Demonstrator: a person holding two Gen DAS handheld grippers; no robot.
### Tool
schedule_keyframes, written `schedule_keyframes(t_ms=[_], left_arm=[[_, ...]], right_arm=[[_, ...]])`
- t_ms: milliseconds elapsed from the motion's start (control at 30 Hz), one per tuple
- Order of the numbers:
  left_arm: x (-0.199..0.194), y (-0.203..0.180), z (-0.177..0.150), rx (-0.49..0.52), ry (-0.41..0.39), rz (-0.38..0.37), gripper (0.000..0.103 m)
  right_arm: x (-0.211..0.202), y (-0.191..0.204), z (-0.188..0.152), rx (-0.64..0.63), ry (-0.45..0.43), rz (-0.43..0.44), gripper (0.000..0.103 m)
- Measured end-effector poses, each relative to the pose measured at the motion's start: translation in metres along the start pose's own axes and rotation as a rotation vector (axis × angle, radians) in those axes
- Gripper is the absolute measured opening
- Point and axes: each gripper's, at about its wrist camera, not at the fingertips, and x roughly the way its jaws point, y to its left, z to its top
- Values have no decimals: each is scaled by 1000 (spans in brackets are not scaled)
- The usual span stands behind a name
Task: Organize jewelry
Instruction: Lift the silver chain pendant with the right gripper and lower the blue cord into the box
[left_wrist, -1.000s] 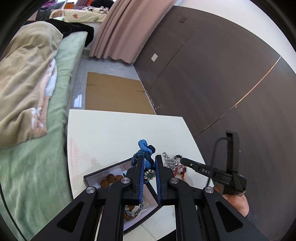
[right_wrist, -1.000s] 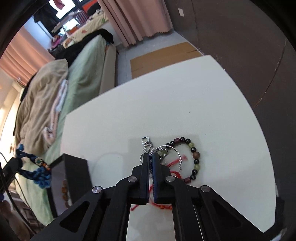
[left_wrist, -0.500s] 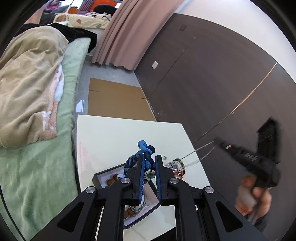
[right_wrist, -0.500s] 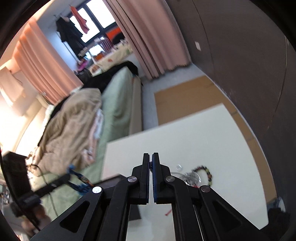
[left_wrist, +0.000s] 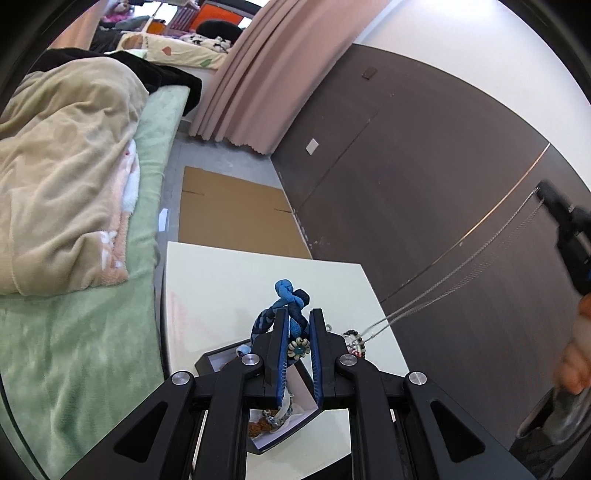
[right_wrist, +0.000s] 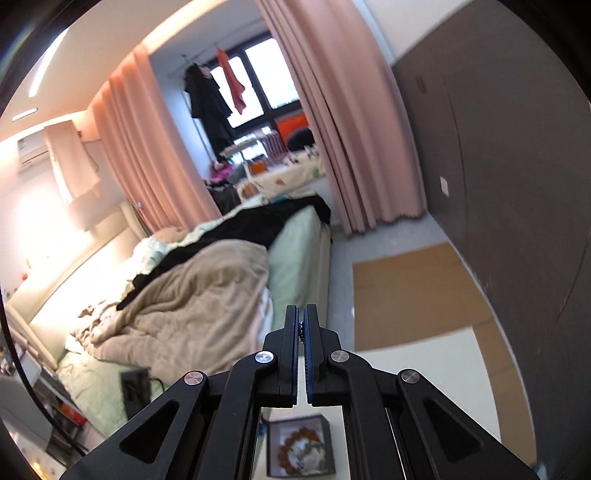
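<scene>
The left claw (left_wrist: 297, 345) pinches a blue cord (left_wrist: 287, 295) over the box (left_wrist: 216, 360) on the worktop (left_wrist: 221, 280). A chain (left_wrist: 454, 277) runs taut from the bead pile (left_wrist: 355, 341) up-right to the right claw (right_wrist: 301, 334), pressed together on its end.

Bright daylight, window (right_wrist: 258, 85) glare, fisheye-warped, blurred edges.

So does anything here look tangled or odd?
Yes. The chain pinched by the right gripper is pulled taut, its low end caught in the jewelry pile on the table, not hanging free.
</scene>
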Motion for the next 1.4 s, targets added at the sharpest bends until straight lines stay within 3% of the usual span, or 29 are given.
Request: schedule_keyframes(t_ms=[267,500,1033,1233,1400], left_arm=[[-14,8,3,-16,-31,1,11],[-25,18,2,-36,-47,14,11],[-45,34,0,-65,-72,28,11],[-48,42,0,-77,-76,32,11],[-47,46,-1,-84,-68,42,11]], right_arm=[[-16,50,29,-60,-75,40,4],[-11,83,35,-91,-68,102,4],[46,117,-7,-96,67,173,4],[64,115,-28,-96,119,172,4],[87,90,-56,-44,187,152,4]])
